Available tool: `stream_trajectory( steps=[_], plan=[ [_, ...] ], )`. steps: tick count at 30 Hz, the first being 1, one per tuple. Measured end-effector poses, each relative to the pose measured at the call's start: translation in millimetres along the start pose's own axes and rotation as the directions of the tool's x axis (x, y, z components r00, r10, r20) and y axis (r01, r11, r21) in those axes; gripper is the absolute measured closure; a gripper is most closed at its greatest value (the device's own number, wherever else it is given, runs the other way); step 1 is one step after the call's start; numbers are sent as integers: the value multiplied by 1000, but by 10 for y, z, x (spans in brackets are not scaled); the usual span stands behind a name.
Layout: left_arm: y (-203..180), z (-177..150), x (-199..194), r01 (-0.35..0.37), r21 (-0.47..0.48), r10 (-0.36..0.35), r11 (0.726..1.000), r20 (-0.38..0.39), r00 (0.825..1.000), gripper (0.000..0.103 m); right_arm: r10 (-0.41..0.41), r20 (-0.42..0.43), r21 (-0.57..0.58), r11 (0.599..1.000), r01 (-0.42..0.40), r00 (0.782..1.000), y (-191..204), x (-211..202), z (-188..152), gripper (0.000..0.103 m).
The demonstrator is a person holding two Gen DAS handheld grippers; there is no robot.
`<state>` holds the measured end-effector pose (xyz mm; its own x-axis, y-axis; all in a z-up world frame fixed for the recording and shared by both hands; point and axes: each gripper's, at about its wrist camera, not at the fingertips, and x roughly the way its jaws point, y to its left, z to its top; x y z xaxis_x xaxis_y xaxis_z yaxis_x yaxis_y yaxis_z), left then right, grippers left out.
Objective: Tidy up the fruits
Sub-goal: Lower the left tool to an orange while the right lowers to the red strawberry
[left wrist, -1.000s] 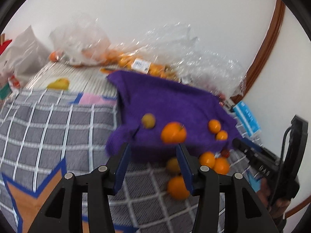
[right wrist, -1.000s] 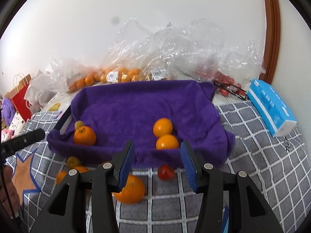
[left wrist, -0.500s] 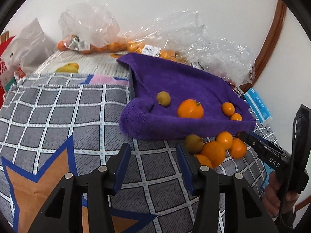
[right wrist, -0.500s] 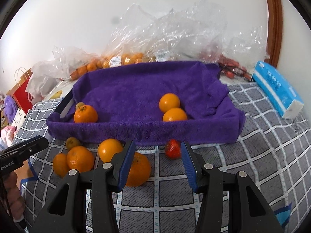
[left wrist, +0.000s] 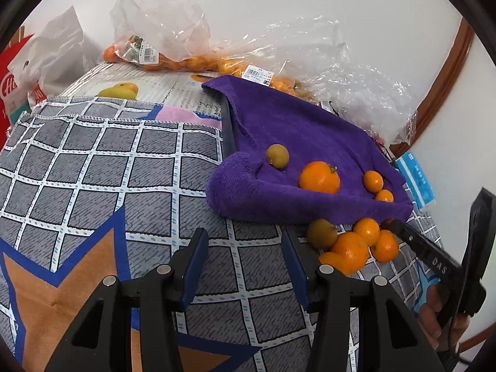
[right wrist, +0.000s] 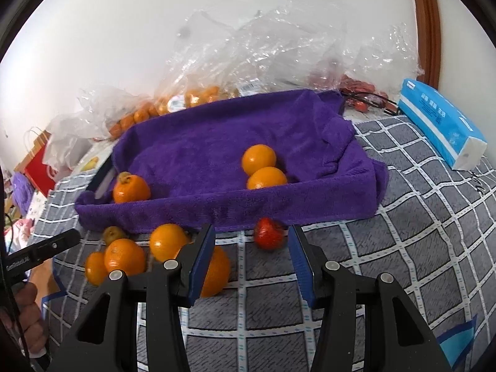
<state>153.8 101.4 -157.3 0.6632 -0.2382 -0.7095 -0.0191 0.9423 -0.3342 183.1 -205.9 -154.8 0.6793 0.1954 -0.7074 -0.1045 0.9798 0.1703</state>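
A tray lined with a purple towel (right wrist: 201,142) holds three oranges (right wrist: 259,158) and a small greenish fruit (left wrist: 277,154). In front of it on the checked cloth lie several oranges (right wrist: 169,241), a greenish fruit (right wrist: 112,234) and a red fruit (right wrist: 269,234). My right gripper (right wrist: 251,257) is open and empty, just short of the red fruit, with a large orange (right wrist: 217,271) by its left finger. My left gripper (left wrist: 245,265) is open and empty over the cloth, left of the loose oranges (left wrist: 352,249). The tray also shows in the left wrist view (left wrist: 310,130).
Clear plastic bags with oranges (right wrist: 198,96) and red fruit (right wrist: 356,85) lie behind the tray. A blue tissue pack (right wrist: 440,124) lies at the right. A red bag (left wrist: 12,93) and white bags (left wrist: 59,49) stand at the far left. A yellow fruit (left wrist: 119,90) lies behind the cloth.
Both grippers have drawn back and up from the tray, so more of the loose fruit in front of it shows. Both stay open and empty.
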Motion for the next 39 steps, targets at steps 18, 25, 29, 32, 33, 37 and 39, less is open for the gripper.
stream_trajectory(
  steps=[18,25,29,32,33,37,39],
  plan=[
    [-46,-3,34,-17,23,17,1000,0,1000,56,-77,-94,-222,973,55,993,33,162,-41,66],
    [-73,-1,40,-17,36,17,999,3,1000,56,-112,-72,-281,956,87,991,120,216,1,70],
    [-105,-14,21,6,53,-6,999,6,1000,56,-109,-68,-308,948,83,992,170,212,-14,79],
    [-147,-29,-23,36,74,-38,997,22,999,56,-83,-72,-298,953,58,994,142,204,-10,79],
    [-168,-37,-39,44,84,-47,995,26,999,56,-79,-72,-291,955,55,994,131,201,-6,79],
    [-247,-63,-125,105,114,-111,988,45,993,56,-68,-40,-252,966,55,997,65,119,1,79],
    [-278,-66,-146,155,120,-161,981,35,986,56,-69,-26,-237,970,61,997,43,73,-5,79]
  ],
)
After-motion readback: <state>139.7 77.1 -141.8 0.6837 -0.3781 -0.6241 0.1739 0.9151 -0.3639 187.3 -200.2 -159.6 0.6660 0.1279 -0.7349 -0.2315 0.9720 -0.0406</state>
